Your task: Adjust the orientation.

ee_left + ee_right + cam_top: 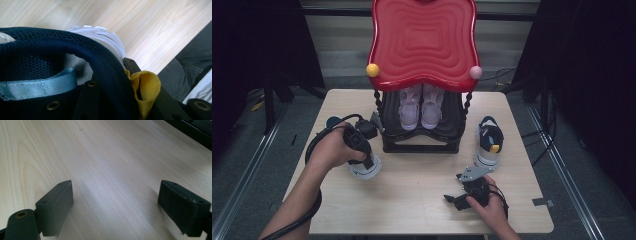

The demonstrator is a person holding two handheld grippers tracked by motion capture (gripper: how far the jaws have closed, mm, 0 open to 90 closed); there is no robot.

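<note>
A navy mesh shoe (365, 169) with a white sole hangs just above the table's left side, with my left gripper (362, 156) shut on it. In the left gripper view the jaws pinch the shoe's padded collar (105, 65) beside a yellow heel tab (146, 85); one jaw is inside the shoe, the other outside. Its mate (488, 141) stands on the table at the right. My right gripper (452, 200) rests low near the front edge, its pads (56, 205) wide apart over bare wood.
A black shoe rack (422, 135) with a red wavy top (423, 42) stands at the back centre of the wooden table (422, 200). A pink pair of shoes (421, 107) sits on its lower shelf. Cables trail from both grippers.
</note>
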